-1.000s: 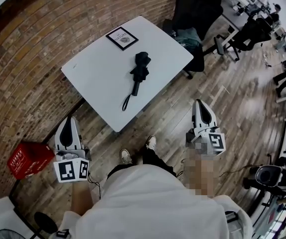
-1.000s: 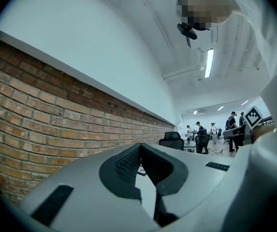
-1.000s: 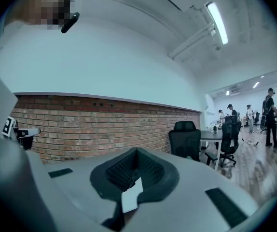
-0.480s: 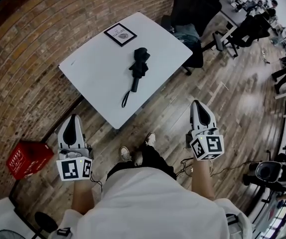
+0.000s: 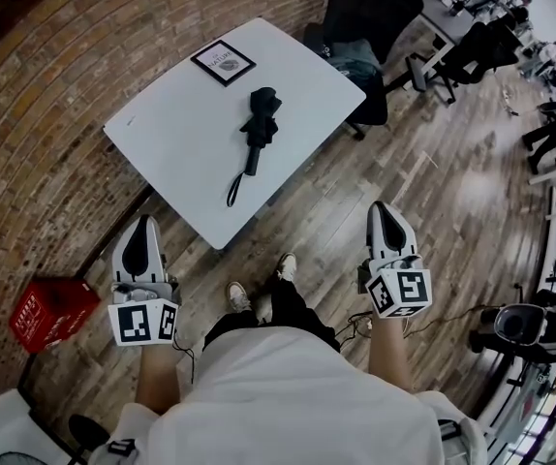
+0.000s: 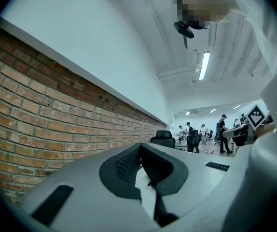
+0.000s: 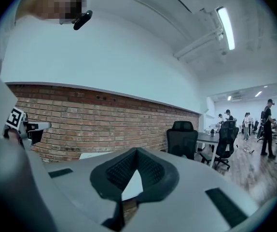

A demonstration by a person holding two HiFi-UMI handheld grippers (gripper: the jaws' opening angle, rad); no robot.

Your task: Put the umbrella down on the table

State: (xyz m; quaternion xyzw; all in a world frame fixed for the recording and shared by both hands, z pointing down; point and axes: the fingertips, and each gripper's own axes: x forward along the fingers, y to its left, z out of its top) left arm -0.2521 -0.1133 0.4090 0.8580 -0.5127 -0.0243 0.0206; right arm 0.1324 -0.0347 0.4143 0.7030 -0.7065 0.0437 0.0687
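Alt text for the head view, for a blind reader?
A folded black umbrella lies on a white table by a brick wall, near a framed card. A standing person holds the left tool and right tool, both shut and empty, short of the table.

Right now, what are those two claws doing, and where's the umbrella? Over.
Left gripper shut, empty. Right gripper shut, empty. Umbrella lies folded on table, untouched. Framed card at far corner, apart.
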